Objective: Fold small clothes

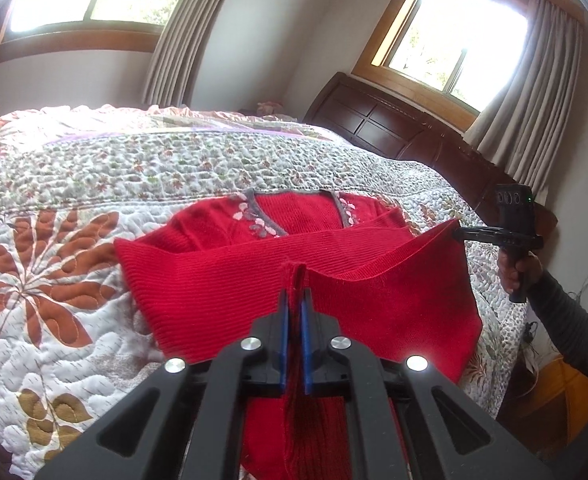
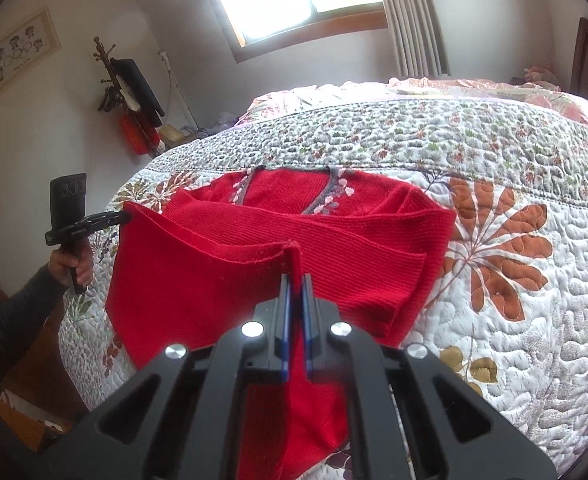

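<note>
A red knit sweater (image 1: 229,280) with a grey V-neck trim and pale flower embroidery lies on the quilted bed (image 1: 73,200), neck towards the far side. Its lower hem is lifted off the quilt and stretched between both grippers. My left gripper (image 1: 295,292) is shut on one hem corner, with red fabric running down between its blue pads. In the same view my right gripper (image 1: 460,234) pinches the other corner at the right. In the right wrist view my right gripper (image 2: 296,280) is shut on the sweater (image 2: 213,280), and the left gripper (image 2: 123,216) holds the far corner.
The floral quilt (image 2: 494,320) spreads wide around the sweater. A dark wooden headboard (image 1: 374,120) stands at the bed's right end under a curtained window. A coat stand (image 2: 125,92) is by the wall. A person's hands (image 1: 518,272) (image 2: 69,268) hold the gripper handles beside the bed.
</note>
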The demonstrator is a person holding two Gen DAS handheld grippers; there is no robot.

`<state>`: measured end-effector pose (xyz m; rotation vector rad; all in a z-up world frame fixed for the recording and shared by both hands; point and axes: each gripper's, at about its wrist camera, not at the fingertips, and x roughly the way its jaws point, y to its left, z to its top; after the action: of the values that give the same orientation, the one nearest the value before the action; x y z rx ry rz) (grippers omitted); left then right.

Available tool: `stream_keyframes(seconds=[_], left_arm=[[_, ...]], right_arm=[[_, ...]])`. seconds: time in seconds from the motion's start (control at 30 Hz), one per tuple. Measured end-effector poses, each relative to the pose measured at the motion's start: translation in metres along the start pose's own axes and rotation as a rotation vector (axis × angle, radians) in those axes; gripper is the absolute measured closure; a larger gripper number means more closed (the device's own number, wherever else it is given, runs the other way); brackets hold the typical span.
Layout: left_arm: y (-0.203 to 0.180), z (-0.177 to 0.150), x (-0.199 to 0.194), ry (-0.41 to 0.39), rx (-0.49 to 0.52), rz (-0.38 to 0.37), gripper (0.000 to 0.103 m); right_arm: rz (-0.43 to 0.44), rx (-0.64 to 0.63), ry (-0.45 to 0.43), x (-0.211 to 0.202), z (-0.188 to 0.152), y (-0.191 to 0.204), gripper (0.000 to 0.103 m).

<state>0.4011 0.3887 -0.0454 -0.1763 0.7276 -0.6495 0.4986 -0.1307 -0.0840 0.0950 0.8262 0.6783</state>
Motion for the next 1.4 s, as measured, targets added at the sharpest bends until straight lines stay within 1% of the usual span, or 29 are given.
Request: stream_keyframes(seconds=[0.17,0.3,0.43,0.53,0.67,0.77,0.83,0.93,1.23,1.33,1.4], left_arm=[[0.009,0.023,-0.009,-0.059,-0.037,0.0,0.098],[0.024,0.051,-0.004,-0.089,-0.074,0.013,0.098],[0.045,0.081,0.017,-0.082,-0.121,0.038,0.098],[0.062,0.095,0.042,-0.046,-0.147,0.075,0.098],[0.081,0.1,0.081,0.028,-0.18,0.125,0.098],[0.091,0.097,0.095,0.04,-0.21,0.134,0.098],[0.095,0.094,0.098,0.035,-0.232,0.131,0.098],[0.098,0.095,0.098,0.031,-0.236,0.13,0.098],[0.107,0.109,0.104,0.032,-0.243,0.145,0.098],[0.117,0.11,0.109,0.039,-0.268,0.16,0.099],[0.122,0.108,0.111,0.037,-0.287,0.147,0.099]], right_arm=[[-0.017,0.008,-0.027,-0.005,0.021,-0.001,0.1],[-0.03,0.043,-0.049,-0.001,0.046,-0.011,0.1],[-0.056,0.087,-0.05,0.016,0.071,-0.027,0.1],[-0.095,0.117,-0.025,0.037,0.085,-0.042,0.1],[-0.141,0.157,0.02,0.067,0.096,-0.064,0.1],[-0.164,0.18,0.039,0.082,0.1,-0.075,0.1],[-0.164,0.198,0.039,0.087,0.103,-0.081,0.1],[-0.166,0.207,0.034,0.09,0.105,-0.084,0.1],[-0.18,0.217,0.019,0.096,0.117,-0.089,0.1],[-0.188,0.227,0.014,0.101,0.121,-0.093,0.1],[-0.184,0.236,0.013,0.105,0.124,-0.096,0.1]])
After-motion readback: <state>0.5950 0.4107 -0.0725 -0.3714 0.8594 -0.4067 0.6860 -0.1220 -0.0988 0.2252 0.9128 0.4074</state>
